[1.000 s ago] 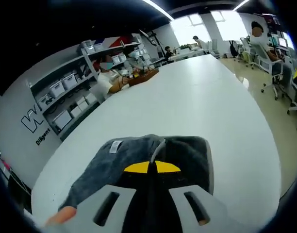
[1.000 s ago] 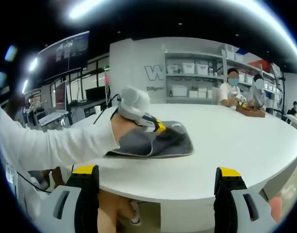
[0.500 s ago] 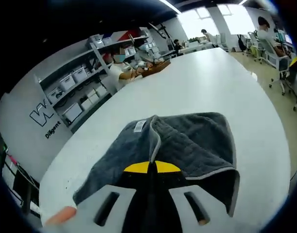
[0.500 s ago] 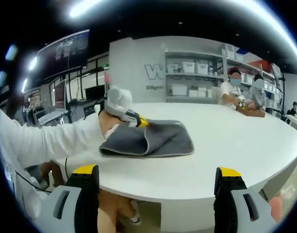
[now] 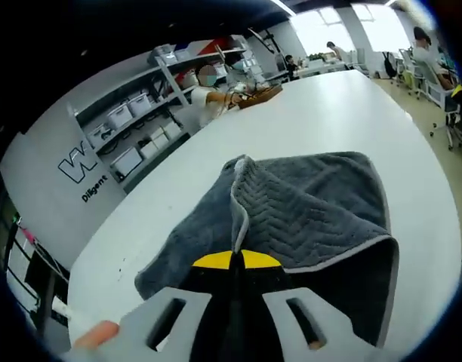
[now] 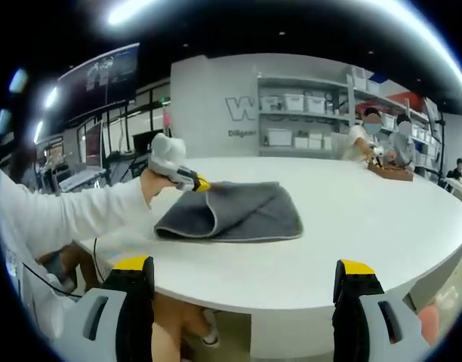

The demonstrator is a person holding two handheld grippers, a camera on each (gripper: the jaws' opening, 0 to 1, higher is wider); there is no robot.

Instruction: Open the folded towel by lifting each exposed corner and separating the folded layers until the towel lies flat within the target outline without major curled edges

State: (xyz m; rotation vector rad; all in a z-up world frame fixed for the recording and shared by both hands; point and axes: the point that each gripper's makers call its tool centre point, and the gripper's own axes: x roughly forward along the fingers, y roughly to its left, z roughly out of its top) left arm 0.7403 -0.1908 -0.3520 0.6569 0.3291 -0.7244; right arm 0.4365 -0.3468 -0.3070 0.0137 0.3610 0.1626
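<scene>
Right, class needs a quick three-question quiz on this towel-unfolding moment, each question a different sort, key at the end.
1. True or false: the left gripper is shut on a corner of the grey towel.
2. Multiple choice: the right gripper is A) clamped on the towel, B) open and apart from the towel, C) resting on the shelves.
3. Fill in: the towel lies on a white ____.

Key: 1 true; 2 B; 3 table.
</scene>
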